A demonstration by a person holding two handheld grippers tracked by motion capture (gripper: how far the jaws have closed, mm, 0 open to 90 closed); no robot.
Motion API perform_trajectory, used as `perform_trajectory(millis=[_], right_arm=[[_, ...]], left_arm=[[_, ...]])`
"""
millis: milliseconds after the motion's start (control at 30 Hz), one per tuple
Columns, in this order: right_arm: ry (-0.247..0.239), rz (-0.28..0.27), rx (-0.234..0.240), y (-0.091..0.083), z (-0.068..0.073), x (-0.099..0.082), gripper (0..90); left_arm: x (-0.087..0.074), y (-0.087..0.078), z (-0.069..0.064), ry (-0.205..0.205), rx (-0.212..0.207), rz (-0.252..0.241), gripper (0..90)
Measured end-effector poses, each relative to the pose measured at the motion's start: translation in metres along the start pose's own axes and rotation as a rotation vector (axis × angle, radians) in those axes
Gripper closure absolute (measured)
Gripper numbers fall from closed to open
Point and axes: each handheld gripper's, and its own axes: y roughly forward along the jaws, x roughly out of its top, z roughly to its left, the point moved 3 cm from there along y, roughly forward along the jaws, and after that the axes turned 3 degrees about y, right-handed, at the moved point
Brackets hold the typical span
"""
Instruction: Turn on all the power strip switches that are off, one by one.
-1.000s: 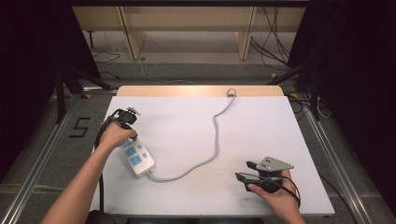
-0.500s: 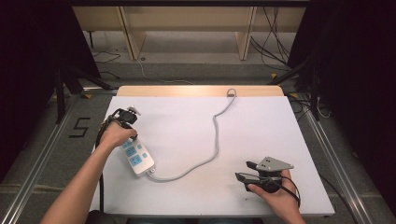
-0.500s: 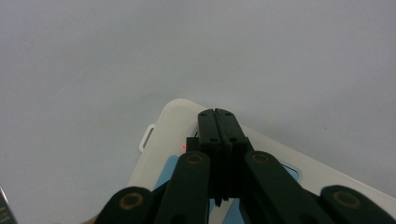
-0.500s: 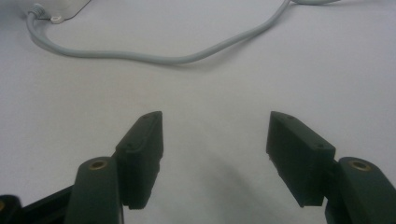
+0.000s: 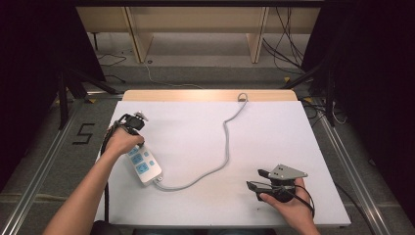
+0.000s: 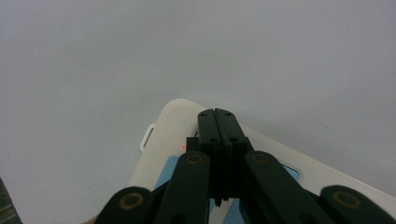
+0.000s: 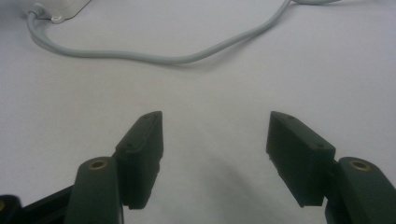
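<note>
The left hand-held gripper (image 6: 218, 122) has its two black jaws pressed flat together with nothing between them, and its tip sits right over the near end of the white power strip (image 5: 142, 163). In the left gripper view the closed jaws lie above the strip's rounded corner, with the blue socket panels (image 6: 173, 168) showing just behind and beneath the jaw arms; whether the tip actually touches the plastic cannot be told. A small mounting tab (image 6: 147, 136) sticks out from the strip's edge just to the left of the jaws.

From the high view, the left hand (image 5: 123, 142) holds that gripper at the strip's far end, the strip running away from it toward the person — slanted across the white worktop (image 5: 274, 137). The grey cable (image 5: 225, 147) leaves the strip's opposite end, curves across the worktop and snakes away to its far edge.

The right hand-held gripper (image 5: 254, 185) rests well apart from the strip, on the other side of the worktop, with the right hand (image 5: 288, 203) around its body. Its jaws stand wide apart and empty — bare worktop lies between the pads (image 7: 140, 149). In the right gripper view the cable (image 7: 154, 56) arcs across ahead of the open jaws, and a corner of the strip (image 7: 60, 9) shows far ahead and to the left of them.
</note>
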Motion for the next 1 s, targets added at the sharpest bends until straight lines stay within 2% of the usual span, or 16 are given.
perform_trajectory(millis=[300, 533, 933, 1000], right_arm=[[-0.001, 0.001, 0.001, 0.0, 0.0001, 0.0, 37.5], [-0.001, 0.001, 0.002, 0.0001, 0.0002, 0.0, 37.5], [-0.001, 0.0, 0.001, -0.0004, 0.0001, 0.0, 37.5], [-0.001, 0.001, 0.001, -0.0003, 0.0, 0.0, 37.5]], left_arm=[[0.0006, 0.0003, -0.0011, 0.008, 0.008, 0.007, 89.8], [0.0, 0.0004, 0.0006, -0.007, -0.007, 0.001, 89.9], [0.0005, 0.0012, -0.0007, 0.004, 0.003, 0.01, 89.9], [0.0002, 0.0013, 0.0001, -0.008, -0.006, 0.004, 89.8]])
